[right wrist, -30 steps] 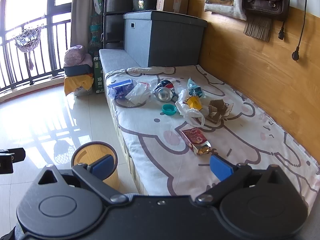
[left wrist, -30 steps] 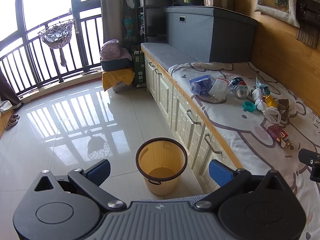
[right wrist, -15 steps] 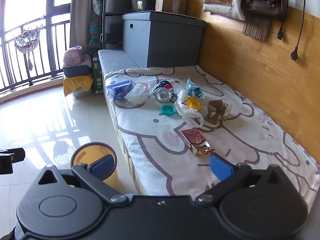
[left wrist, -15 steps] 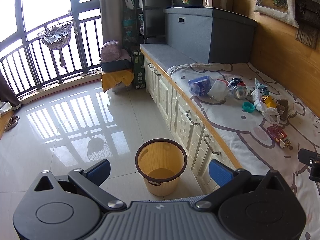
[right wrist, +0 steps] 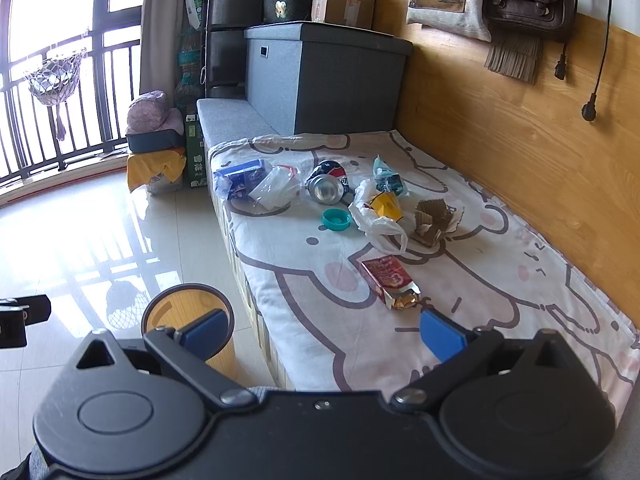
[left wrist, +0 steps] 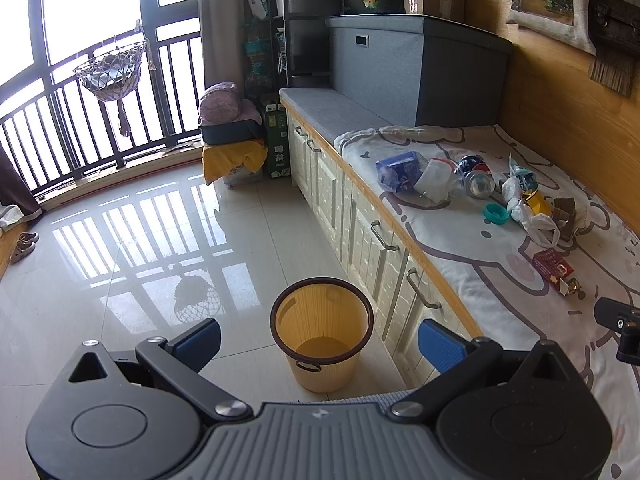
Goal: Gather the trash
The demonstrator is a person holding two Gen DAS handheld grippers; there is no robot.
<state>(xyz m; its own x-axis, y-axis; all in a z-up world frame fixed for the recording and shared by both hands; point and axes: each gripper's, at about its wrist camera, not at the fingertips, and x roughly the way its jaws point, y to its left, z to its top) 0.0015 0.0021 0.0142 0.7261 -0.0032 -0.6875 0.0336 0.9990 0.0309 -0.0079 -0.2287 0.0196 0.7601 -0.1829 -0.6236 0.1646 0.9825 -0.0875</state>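
The left gripper (left wrist: 319,338) hangs over the floor with jaws spread, empty, the yellow bin (left wrist: 322,344) between them. The right gripper (right wrist: 322,332) is likewise released above the bed (right wrist: 500,280); a torn red snack packet (right wrist: 390,280) lies just ahead, with other litter beyond it.

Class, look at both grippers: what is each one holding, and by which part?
Nothing is held. The left gripper and right gripper are both open and empty.
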